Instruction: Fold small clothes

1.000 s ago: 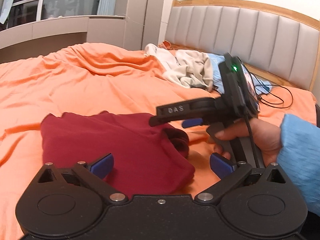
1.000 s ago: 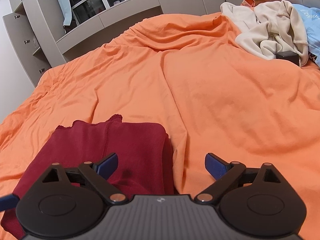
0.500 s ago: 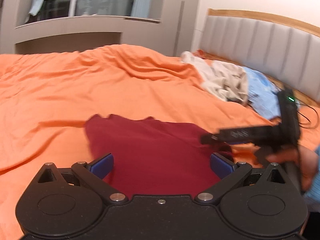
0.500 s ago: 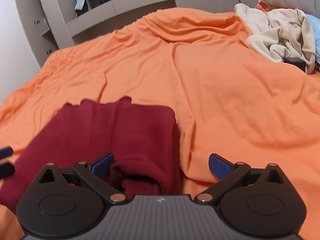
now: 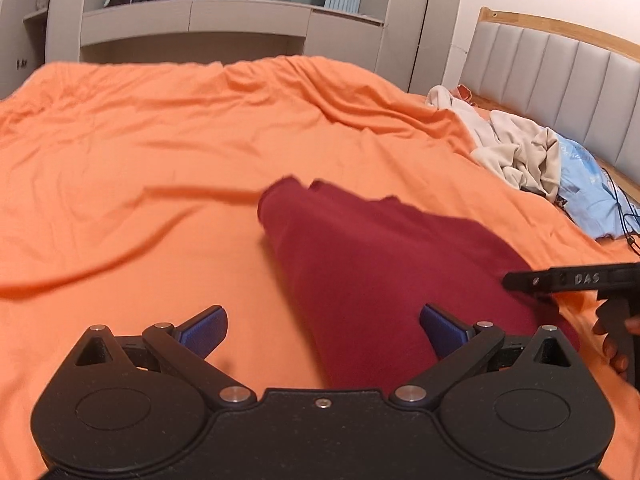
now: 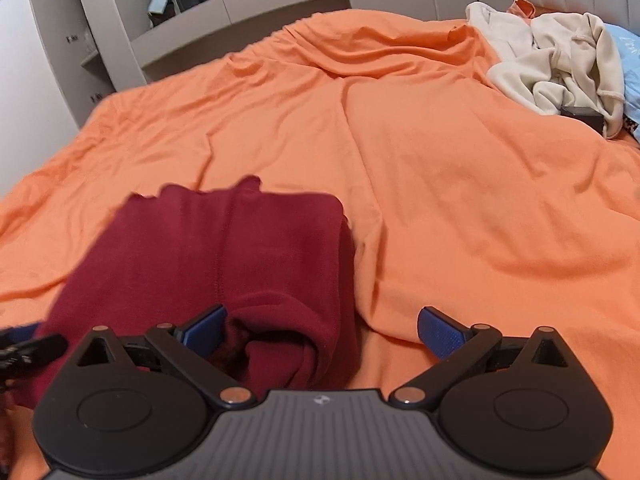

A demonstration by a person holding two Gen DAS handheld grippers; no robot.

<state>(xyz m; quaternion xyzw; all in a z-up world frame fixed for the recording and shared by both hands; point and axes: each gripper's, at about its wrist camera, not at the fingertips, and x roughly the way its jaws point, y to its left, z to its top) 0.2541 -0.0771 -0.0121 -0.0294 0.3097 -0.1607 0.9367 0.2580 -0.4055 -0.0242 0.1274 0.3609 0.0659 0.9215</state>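
A folded dark red garment [image 5: 380, 272] lies on the orange bedsheet [image 5: 160, 160]. My left gripper [image 5: 322, 330] is open just above it; the garment's near left edge runs between the pads, and the left pad hangs over bare sheet. In the right wrist view the same garment [image 6: 240, 248] sits low and left, its rolled end right at the left pad. My right gripper [image 6: 322, 328] stands wide open, with the right pad over the sheet [image 6: 440, 200]. One black finger of the right gripper [image 5: 560, 280] and the hand holding it [image 5: 616, 352] show at the left view's right edge.
A heap of beige clothes [image 6: 560, 60] and a light blue garment [image 5: 584, 184] lie near the grey padded headboard [image 5: 560, 80], with a black cable [image 5: 628, 216] and a small black box [image 6: 582, 118]. Grey cabinets [image 5: 200, 24] stand beyond the bed.
My left gripper has swung to the left, so the red garment now lies right of centre in its view. The right gripper has opened a little wider and edged closer to the garment's rolled end.
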